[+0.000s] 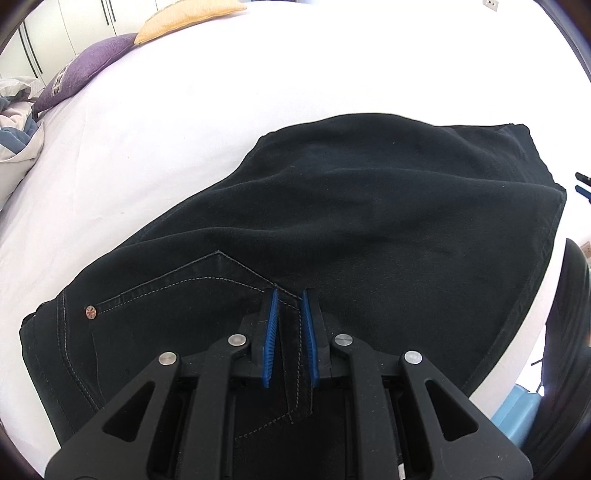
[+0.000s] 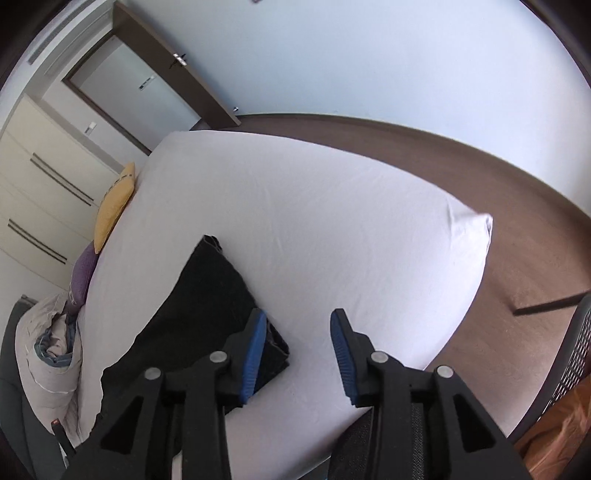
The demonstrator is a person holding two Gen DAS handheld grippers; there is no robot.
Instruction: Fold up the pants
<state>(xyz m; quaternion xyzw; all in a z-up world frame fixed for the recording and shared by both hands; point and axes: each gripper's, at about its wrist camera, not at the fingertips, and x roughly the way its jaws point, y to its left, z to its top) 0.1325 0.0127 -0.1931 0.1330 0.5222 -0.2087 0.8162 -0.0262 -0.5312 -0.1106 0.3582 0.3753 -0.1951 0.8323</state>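
Black denim pants with pale contrast stitching, lying folded on the white-sheeted bed, toward its near edge, a stitched pocket and small copper rivet showing at the waistband end. Left claw low over the pocket, blue-padded fingers drawn narrow with a strip of seamed denim between them; whether actually pinching the cloth, cannot tell. Right claw spread wide, holding nothing, above the sheet just beside the pants' folded corner, its left pad overlapping the dark cloth in view. Beyond, along the far side of the bed: a purple cushion, a yellow cushion, a crumpled grey-and-white duvet. Farther off, cream wardrobe doors, brown floor, pale blue wall.
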